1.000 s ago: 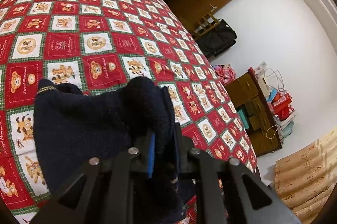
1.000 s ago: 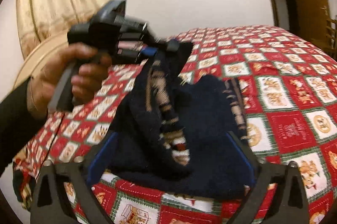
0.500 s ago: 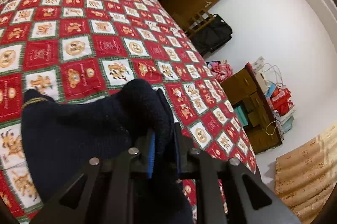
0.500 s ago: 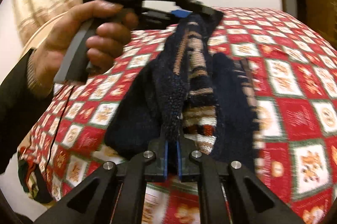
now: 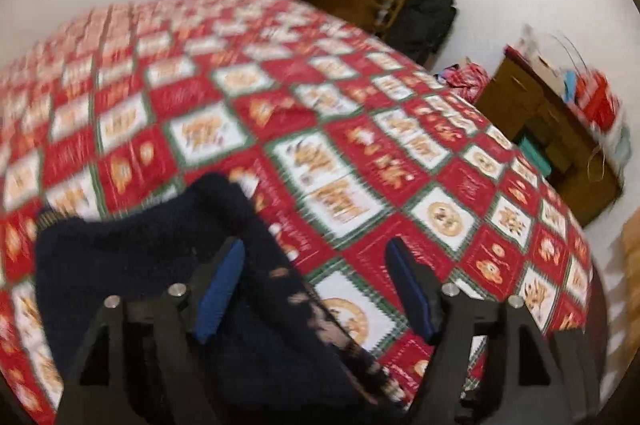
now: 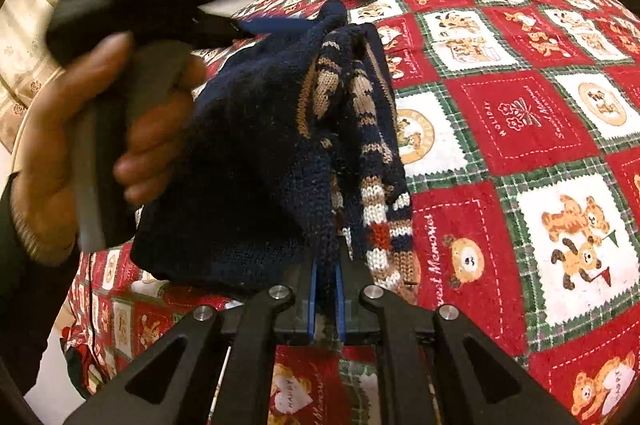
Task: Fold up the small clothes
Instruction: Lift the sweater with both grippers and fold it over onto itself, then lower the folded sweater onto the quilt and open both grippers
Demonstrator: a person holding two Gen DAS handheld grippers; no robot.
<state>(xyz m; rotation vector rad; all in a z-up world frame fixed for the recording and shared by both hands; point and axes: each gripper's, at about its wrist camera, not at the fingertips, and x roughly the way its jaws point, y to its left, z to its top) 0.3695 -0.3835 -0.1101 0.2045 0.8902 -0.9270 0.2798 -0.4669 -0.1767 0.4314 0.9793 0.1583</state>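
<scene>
**A:** Where is the knit piece at this point?

**B:** The small navy sweater [image 6: 256, 153] is bunched up over the red patchwork bedspread [image 6: 520, 121], near its front edge. Its striped tan-and-white part [image 6: 376, 193] hangs down on the right of the bundle. Most of it looks lifted rather than spread flat.

**A:** And the two claws?

**B:** The right gripper [image 6: 325, 299] is clenched on a fold of the sweater; the blue pads [image 6: 313, 301] pinch the wool between them. The left gripper [image 5: 316, 289] has just been opening, and its jaws stand wide. In its own view the sweater lies under and against the left pad [image 5: 220, 289], but nothing is squeezed, so I read it as released.

**A:** So what is the step?

**B:** I'd judge that one side of the fold has been let go while the right side carries the cloth. The hand [image 6: 80, 153] holding the left gripper sits close beside the bundle.

**A:** How to do it well?

**B:** Draw the left gripper clear without snagging the wool on the open pad. Then lower the right side slowly, so the layers settle edge on edge instead of collapsing into a heap. The thick knit will spring back, so it probably needs pressing flat before the next fold.

**A:** Any risk?

**B:** The striped part could tuck underneath and spoil the fold.
</scene>
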